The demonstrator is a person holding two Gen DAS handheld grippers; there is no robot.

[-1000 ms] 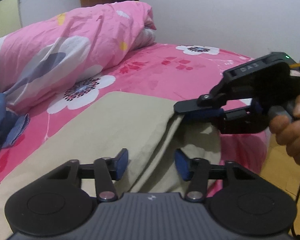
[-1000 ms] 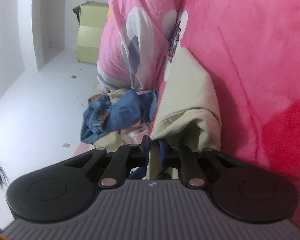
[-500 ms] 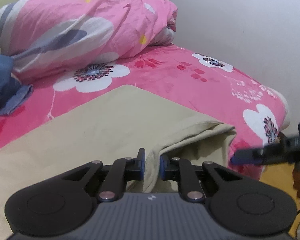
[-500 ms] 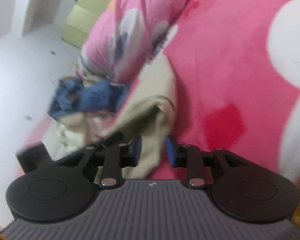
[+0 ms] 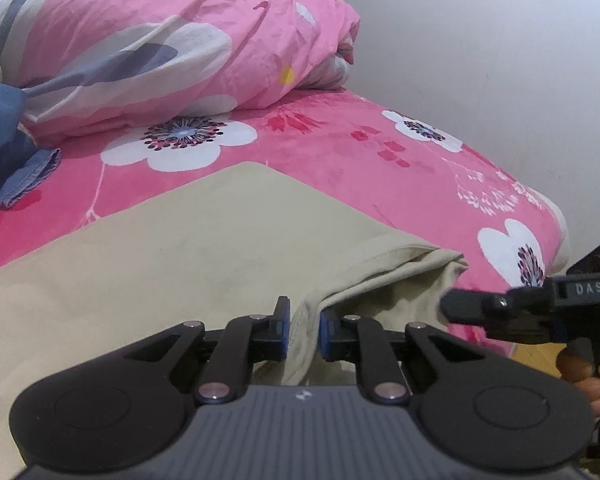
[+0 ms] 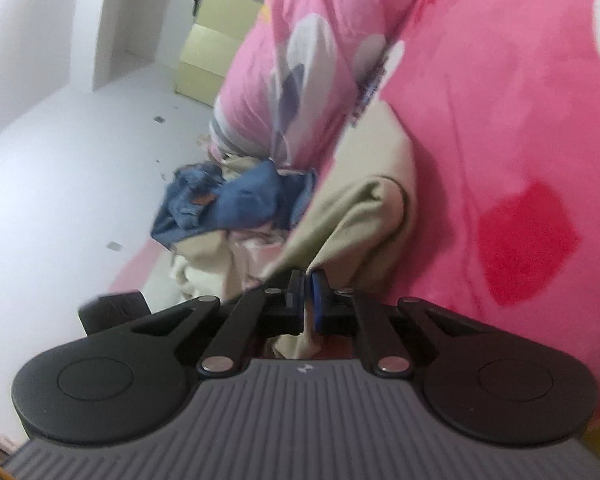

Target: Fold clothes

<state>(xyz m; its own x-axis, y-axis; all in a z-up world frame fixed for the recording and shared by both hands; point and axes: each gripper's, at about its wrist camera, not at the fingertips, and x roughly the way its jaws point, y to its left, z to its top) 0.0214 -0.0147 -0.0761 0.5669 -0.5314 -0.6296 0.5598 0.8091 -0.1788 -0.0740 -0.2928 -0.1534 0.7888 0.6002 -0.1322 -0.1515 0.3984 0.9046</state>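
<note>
Here, the beige garment (image 5: 204,248) lies spread across the lower left and centre of the left wrist view, on the pink floral bedsheet (image 5: 340,160). The left gripper (image 5: 303,334) sits at the bottom centre of that view, its blue-padded fingers (image 5: 283,332) drawn in on a raised fold of the garment's near edge, with cloth filling the narrow gap between them. The right gripper (image 5: 450,306) enters from the right edge of the same view, touching the garment's bunched corner (image 5: 440,276); a hand (image 5: 588,364) grips its handle at the lower right. In the right wrist view, the right gripper (image 6: 306,300) appears at the bottom centre with its fingers (image 6: 319,300) pressed nearly together, pinching a thin beige fold (image 6: 356,232) that rises from between them. A rolled pink floral duvet (image 5: 160,40) occupies the upper left of the left wrist view. Blue denim clothing (image 6: 228,204) lies in a heap left of centre in the right wrist view, beside a yellow-green cardboard box (image 6: 216,48) near the top.
</note>
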